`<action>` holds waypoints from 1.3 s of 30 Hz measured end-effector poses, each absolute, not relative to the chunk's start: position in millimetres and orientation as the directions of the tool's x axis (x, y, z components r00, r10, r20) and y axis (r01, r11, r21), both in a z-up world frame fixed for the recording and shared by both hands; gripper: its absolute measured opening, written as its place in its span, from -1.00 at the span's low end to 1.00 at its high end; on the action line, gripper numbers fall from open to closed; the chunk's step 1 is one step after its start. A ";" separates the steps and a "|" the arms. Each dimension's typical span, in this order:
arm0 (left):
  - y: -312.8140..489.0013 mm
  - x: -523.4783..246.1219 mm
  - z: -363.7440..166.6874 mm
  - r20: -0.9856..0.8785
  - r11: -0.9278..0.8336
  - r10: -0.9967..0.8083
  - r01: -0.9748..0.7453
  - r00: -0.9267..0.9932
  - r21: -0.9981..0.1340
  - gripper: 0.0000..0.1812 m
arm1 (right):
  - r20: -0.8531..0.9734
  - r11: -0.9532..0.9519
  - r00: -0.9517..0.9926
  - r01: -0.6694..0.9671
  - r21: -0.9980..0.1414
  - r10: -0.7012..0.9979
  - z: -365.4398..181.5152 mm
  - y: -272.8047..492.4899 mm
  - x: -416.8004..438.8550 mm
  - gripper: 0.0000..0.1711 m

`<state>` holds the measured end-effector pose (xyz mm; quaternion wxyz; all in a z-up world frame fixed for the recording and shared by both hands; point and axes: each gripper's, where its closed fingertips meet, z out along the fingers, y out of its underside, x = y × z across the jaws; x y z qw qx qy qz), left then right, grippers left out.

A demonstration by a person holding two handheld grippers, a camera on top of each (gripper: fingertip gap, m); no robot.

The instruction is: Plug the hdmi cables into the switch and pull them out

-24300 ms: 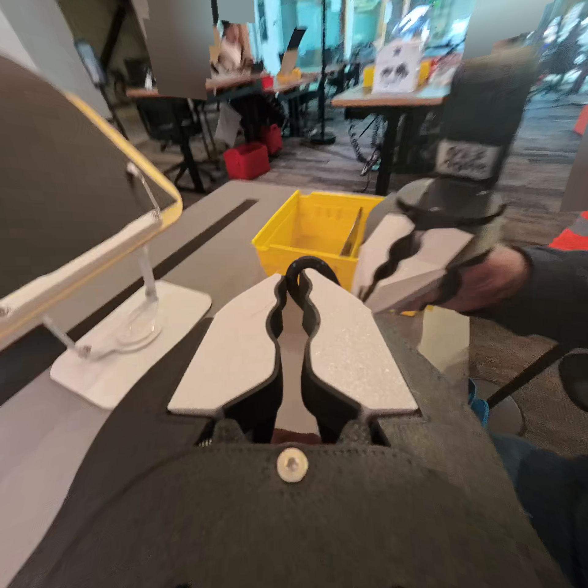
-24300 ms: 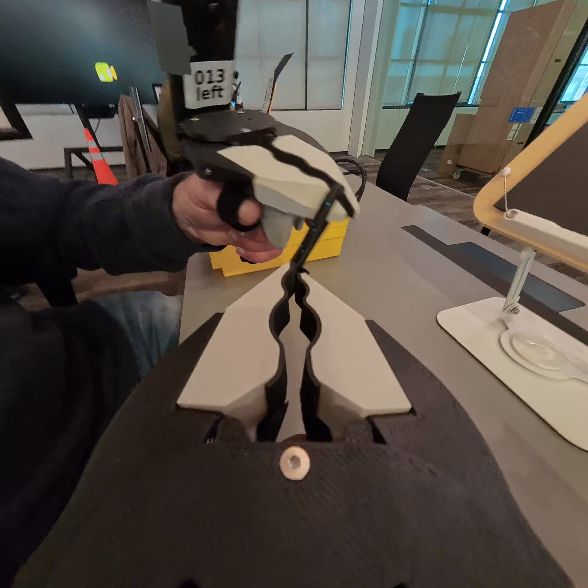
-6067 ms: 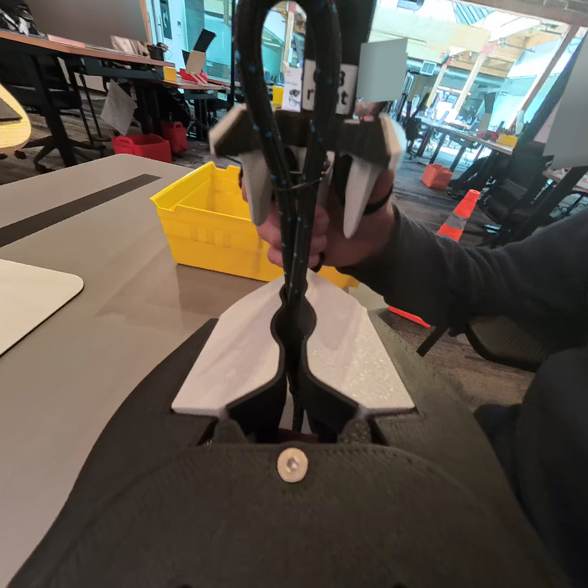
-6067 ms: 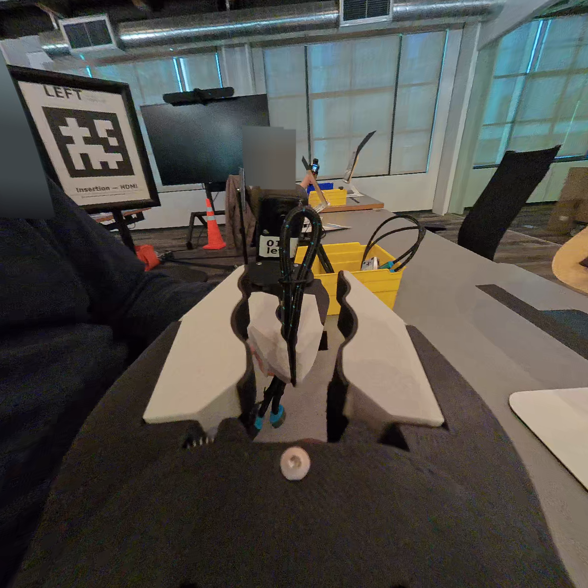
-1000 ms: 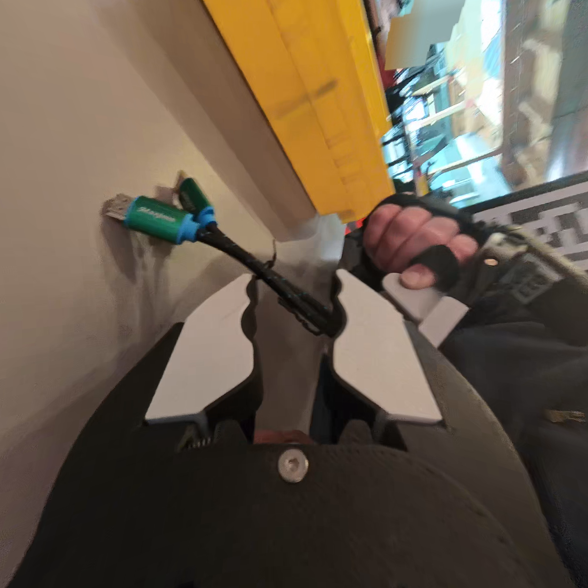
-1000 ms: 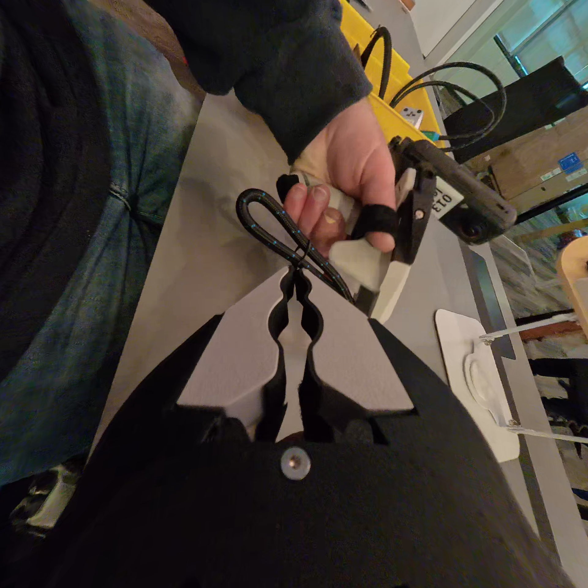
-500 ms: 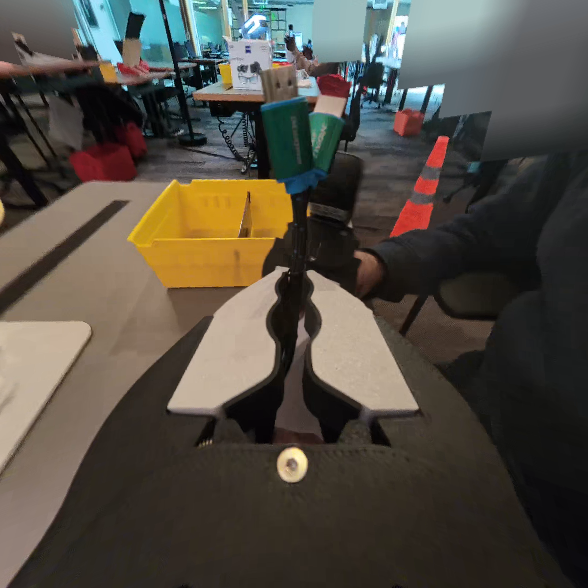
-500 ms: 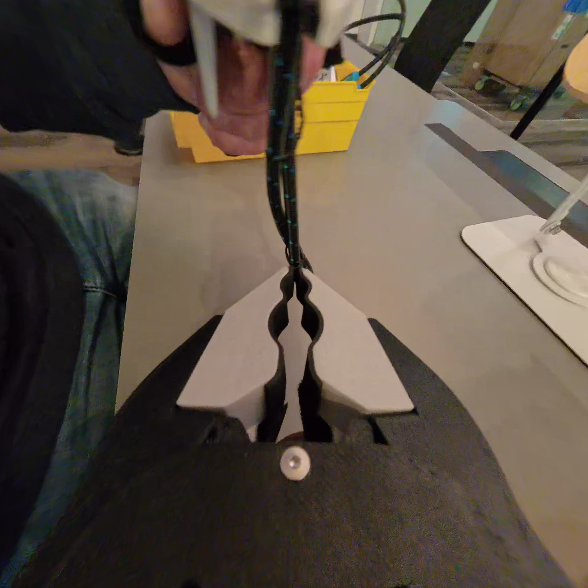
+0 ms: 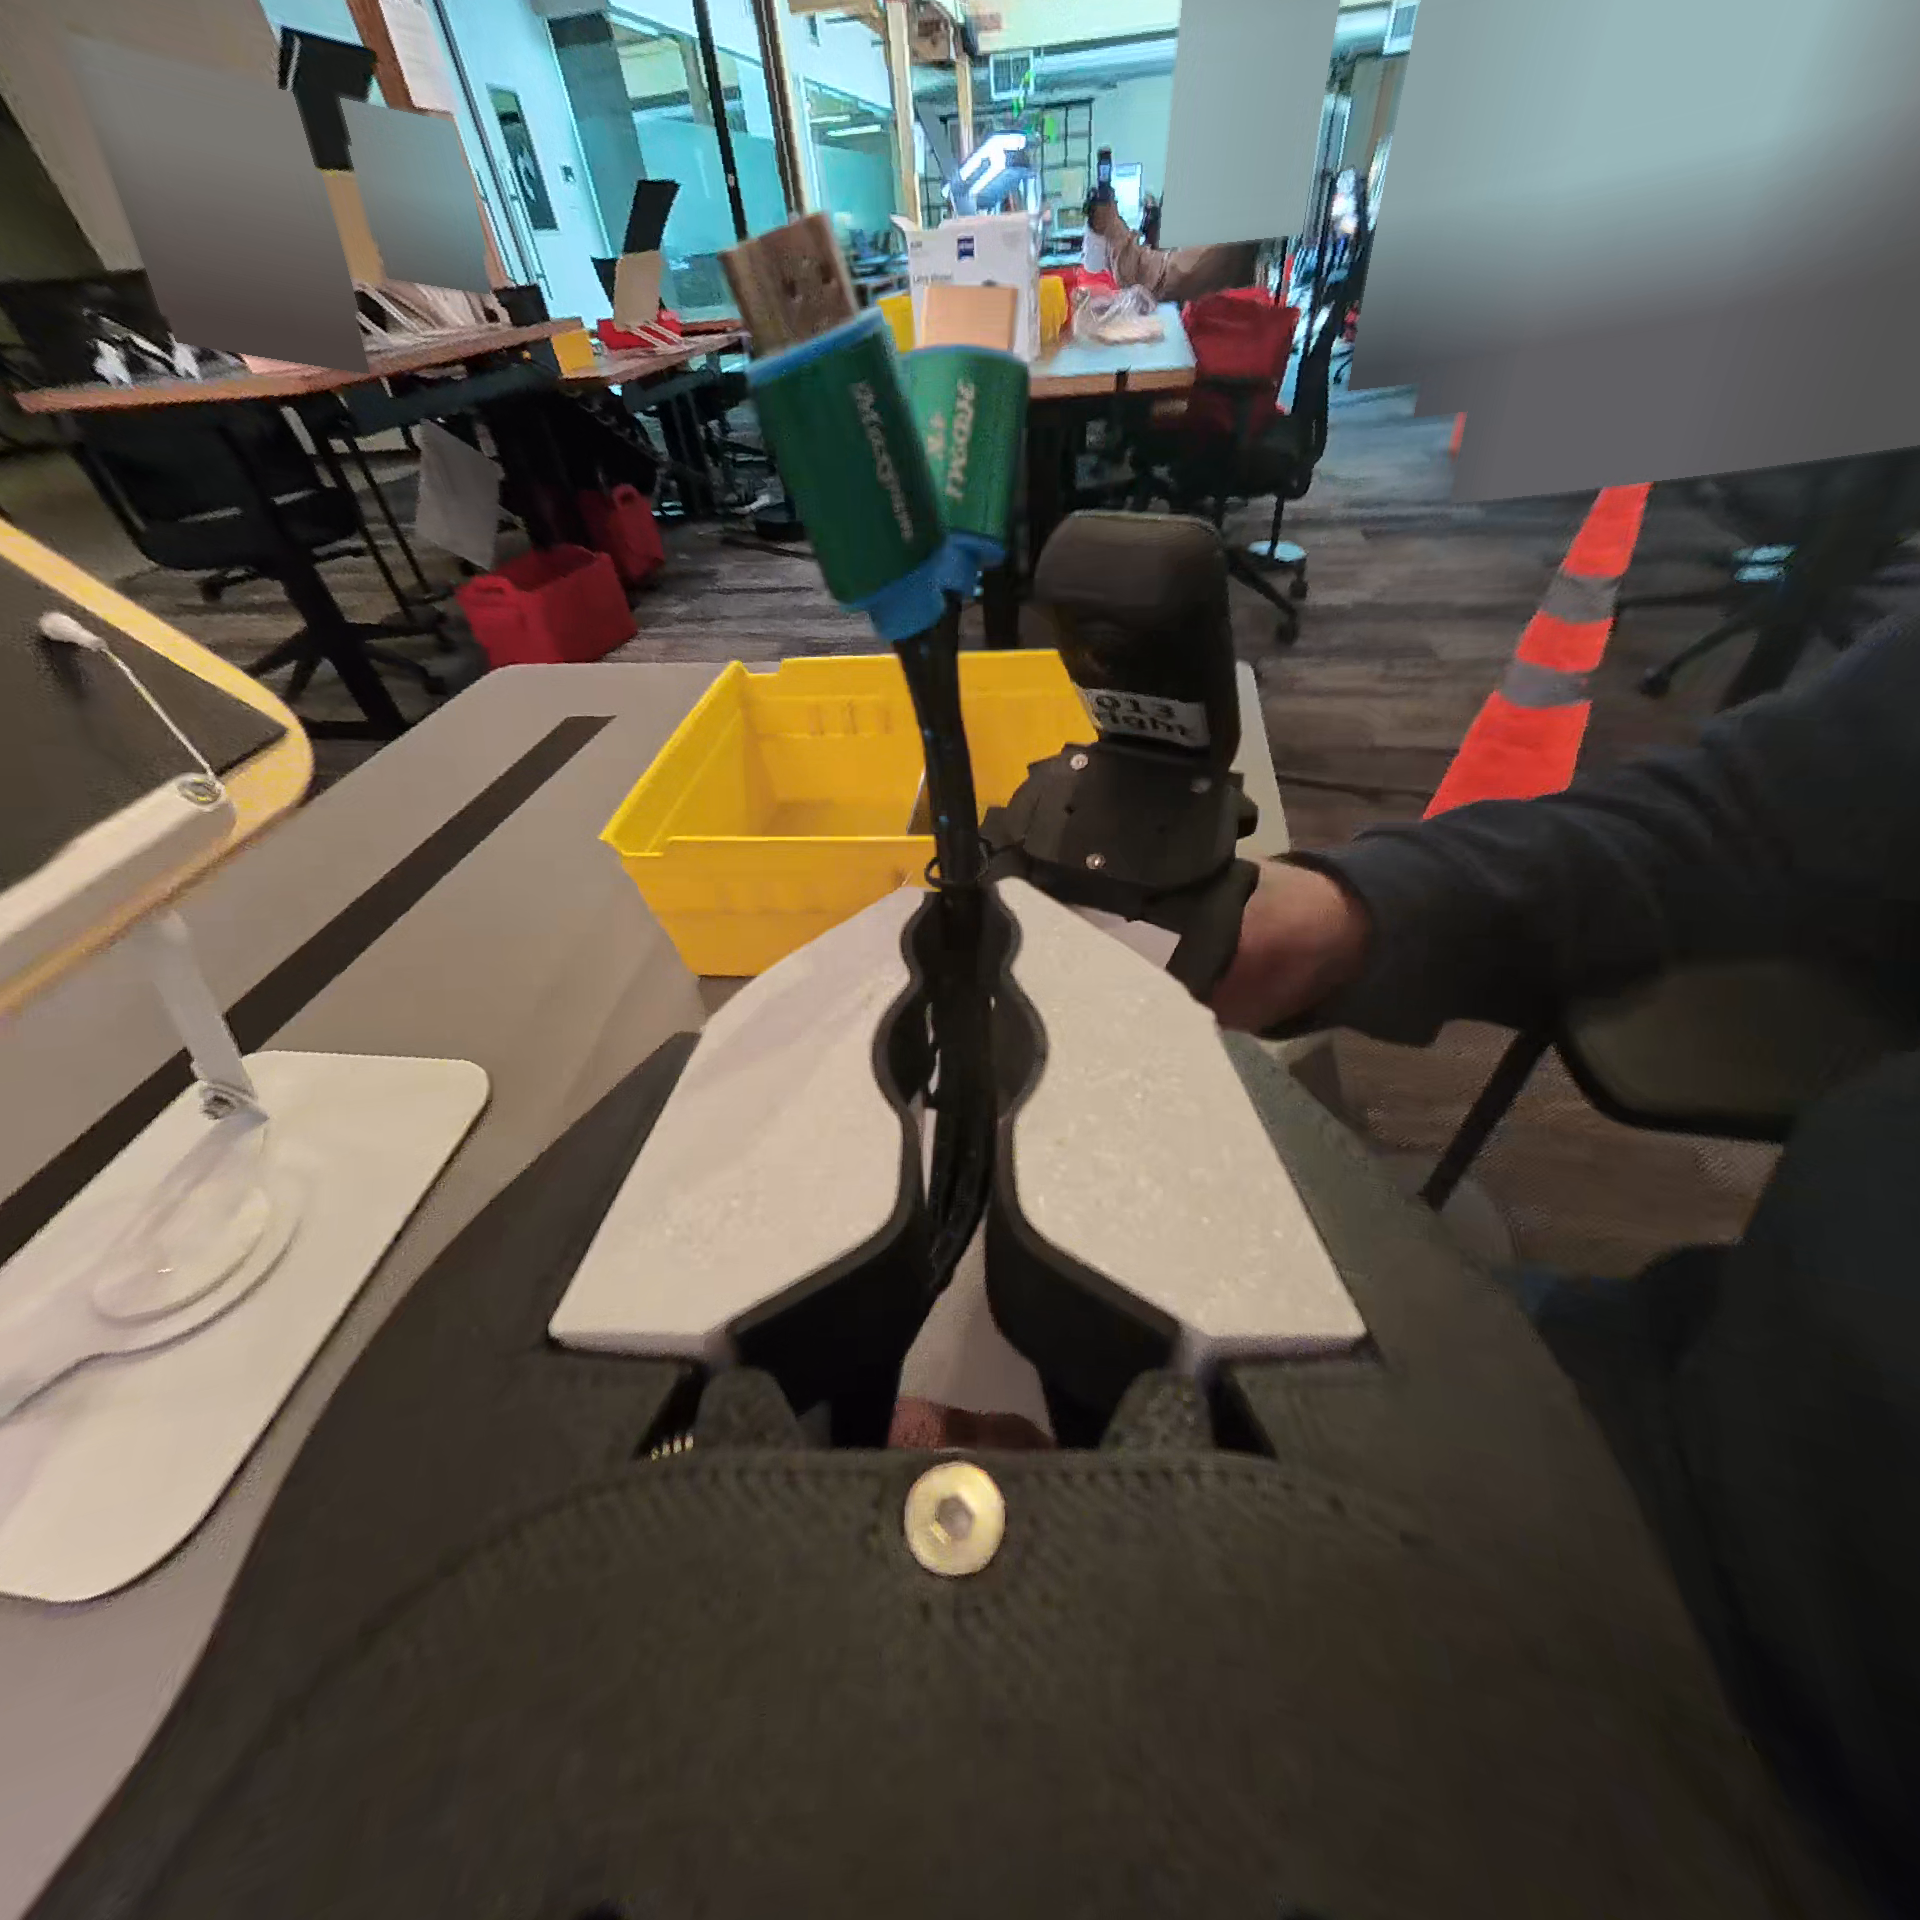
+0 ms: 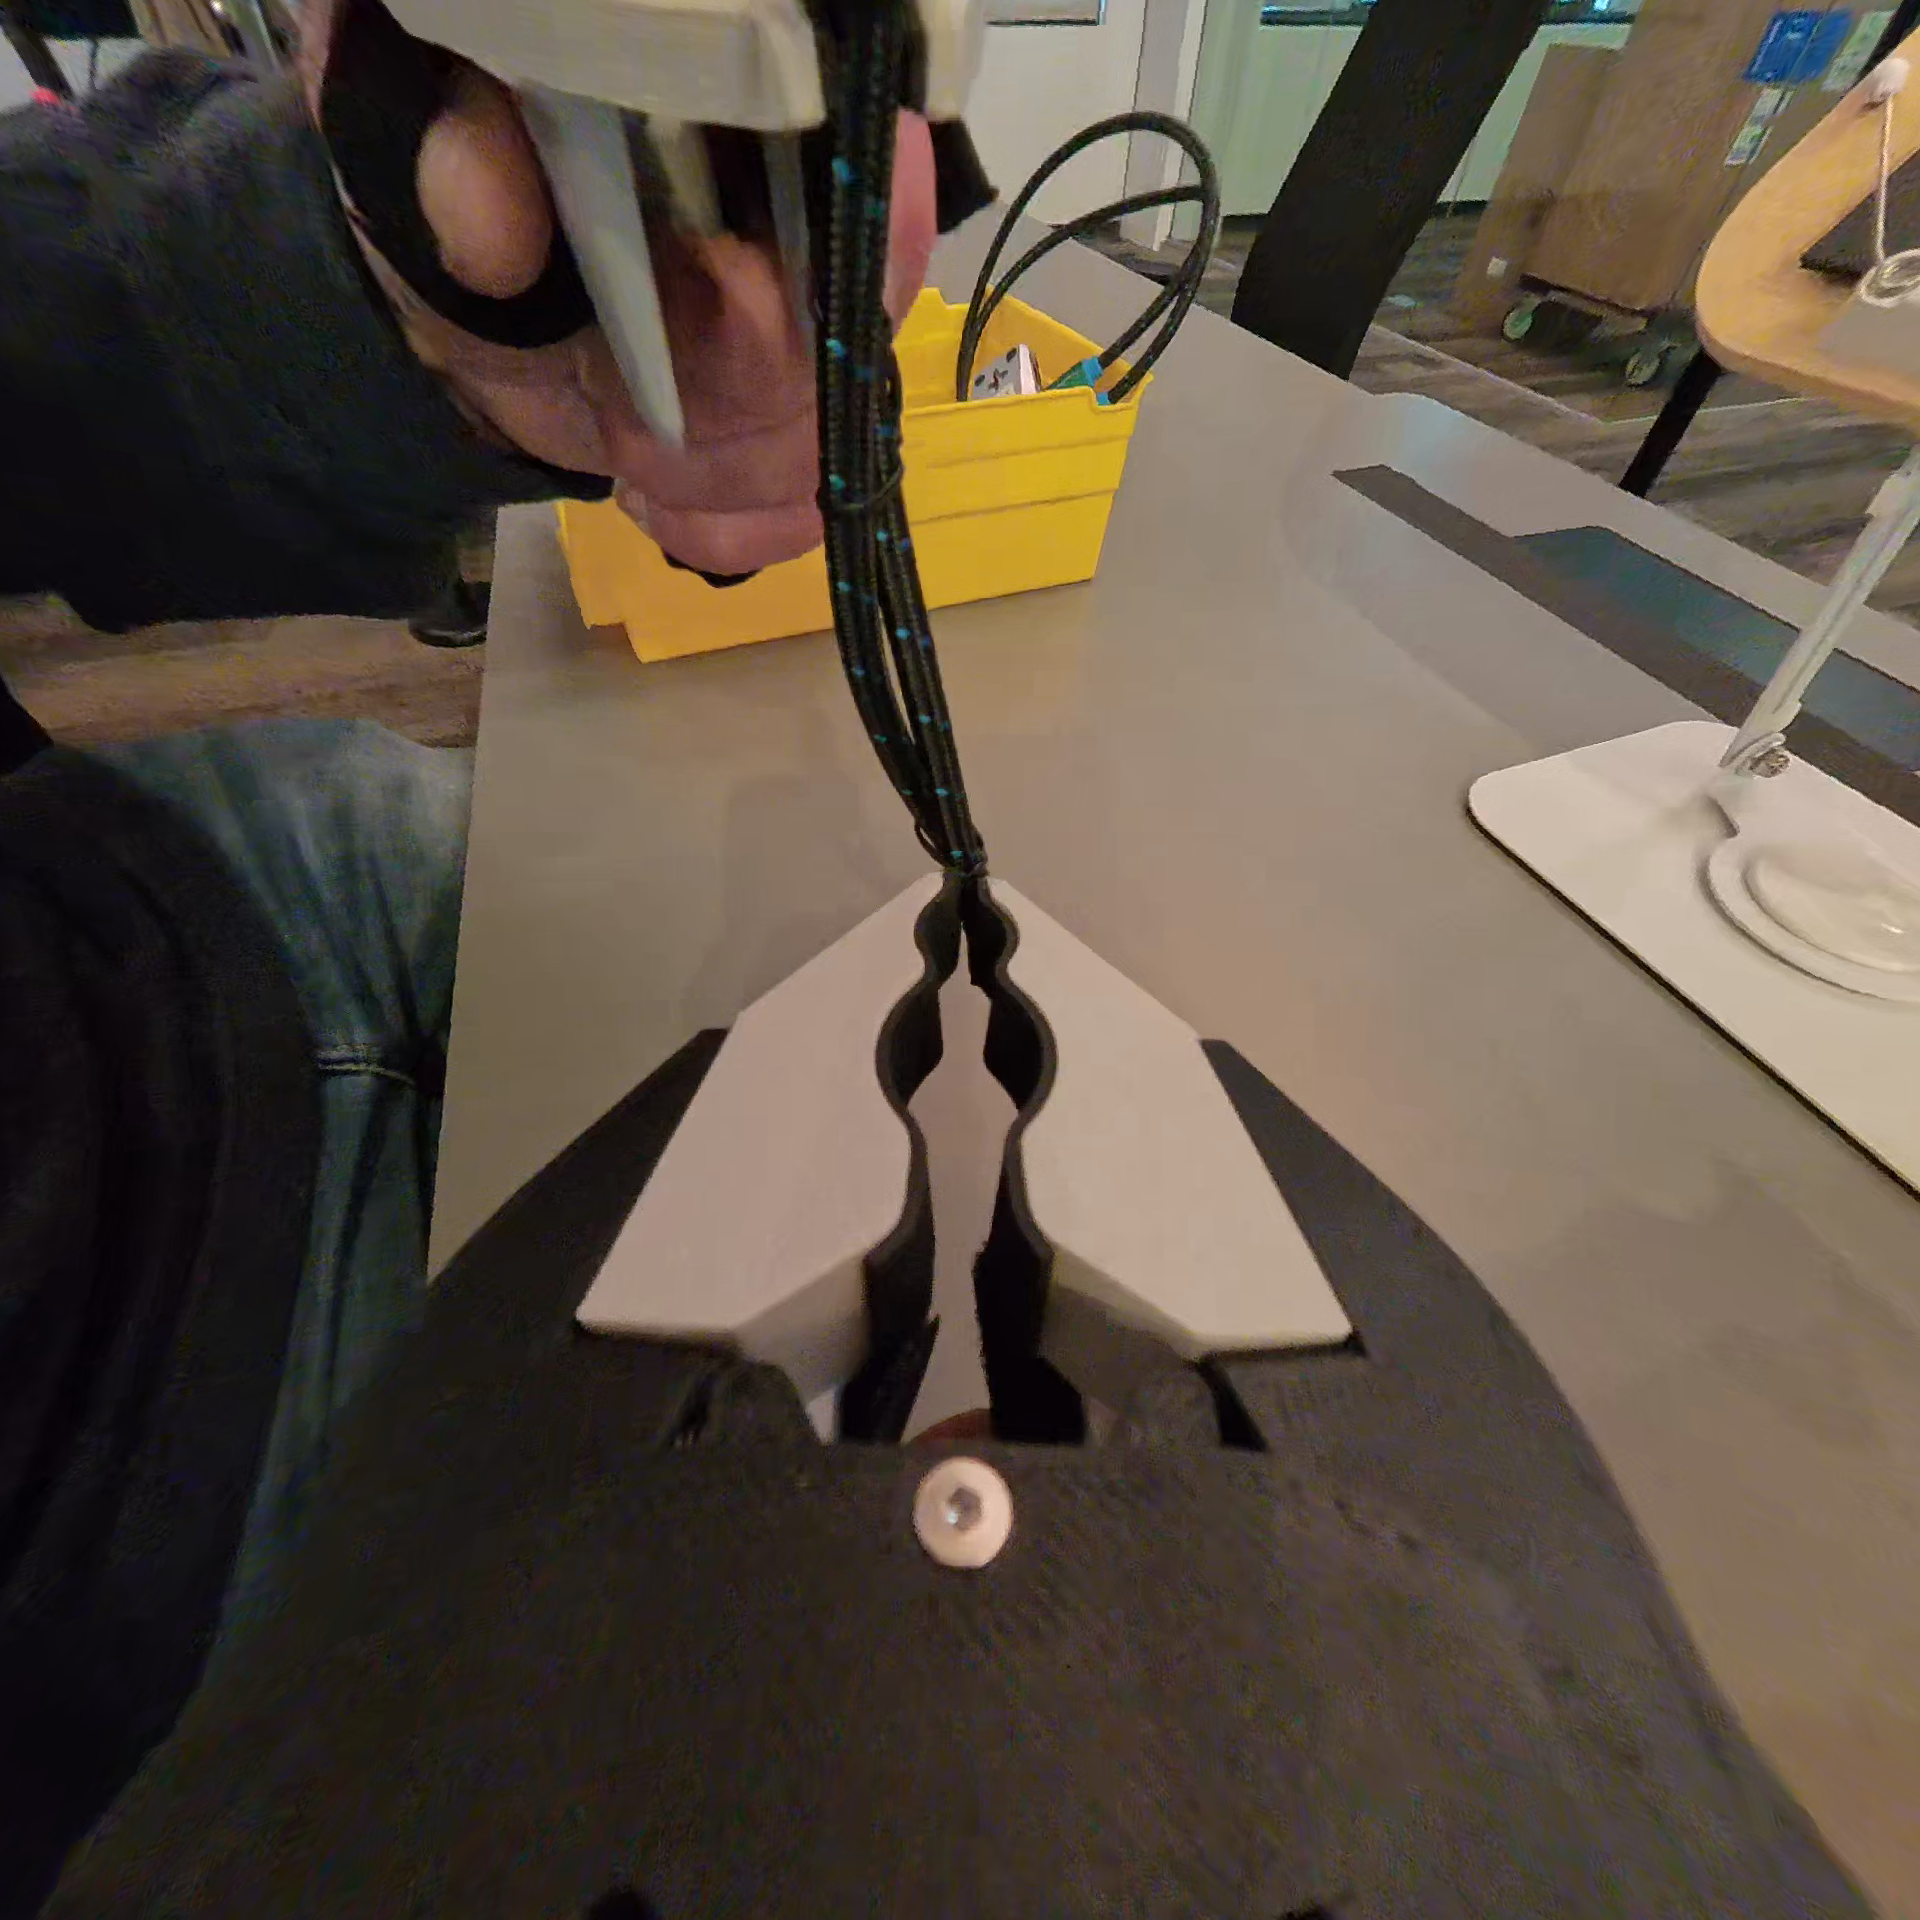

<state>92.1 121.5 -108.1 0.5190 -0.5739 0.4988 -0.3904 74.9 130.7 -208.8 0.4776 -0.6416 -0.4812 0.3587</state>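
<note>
A bundled black braided HDMI cable (image 10: 883, 623) hangs taut between both grippers. My left gripper (image 9: 961, 904) is shut on it. The cable's two green plugs (image 9: 883, 457) with blue collars stick up above the fingers and lean left. My right gripper (image 10: 961, 883) is shut on the bundle's lower end at its very tips. In the right wrist view the left gripper (image 10: 852, 62) is above and close, held by a hand. In the left wrist view the right gripper's body (image 9: 1132, 821) sits just behind my fingers, its fingertips hidden.
A yellow bin (image 10: 1029, 520) stands on the grey table (image 10: 1195, 727) beyond the grippers. It holds another looped black cable (image 10: 1091, 239) and a small white box (image 10: 1003, 374). A white stand base (image 10: 1714, 883) carrying a tilted wood-framed board (image 9: 125, 769) is farther along the table. About 10 cm separates my left fingertips from my right.
A second ago the left gripper was open and tilted over the plugs on the table. It has since shut on the cable and raised it, plugs upward. The right gripper stays shut on the lower end.
</note>
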 end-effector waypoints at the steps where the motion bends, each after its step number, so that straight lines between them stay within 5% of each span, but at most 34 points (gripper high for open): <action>1: 124.0 92.9 -106.5 -0.056 0.023 -0.978 -0.163 0.201 -0.986 -0.93 | -0.006 -0.085 0.283 0.266 -0.960 0.959 -208.0 132.0 76.5 -1.00; 10: 180.5 92.7 -125.4 0.073 -0.157 -0.927 -0.203 0.369 -0.966 -0.91 | 0.217 0.142 0.195 0.338 -0.930 0.957 -198.1 108.0 68.0 -1.00; 22: 188.6 87.1 -182.0 0.174 -0.313 -0.908 -0.341 0.381 -0.886 -0.93 | 0.286 0.263 0.167 0.151 -0.953 0.943 -124.7 98.7 71.4 -1.00; 29: 186.1 76.5 -159.5 0.307 -0.367 -0.887 -0.124 0.344 -0.922 -0.91 | 0.201 0.201 0.162 0.017 -0.979 0.966 -97.1 102.5 76.8 -1.00; 34: 167.1 84.5 -183.0 -0.026 -0.100 -0.948 -0.373 0.318 -0.923 -0.77 | 0.140 0.149 0.190 -0.034 -0.988 0.972 -83.5 117.9 84.5 -1.00; 39: 148.4 105.7 -177.3 -0.303 0.173 -0.923 -0.449 0.236 -0.877 -0.71 | 0.087 0.095 0.198 -0.033 -0.995 0.976 -82.1 130.0 83.5 -1.00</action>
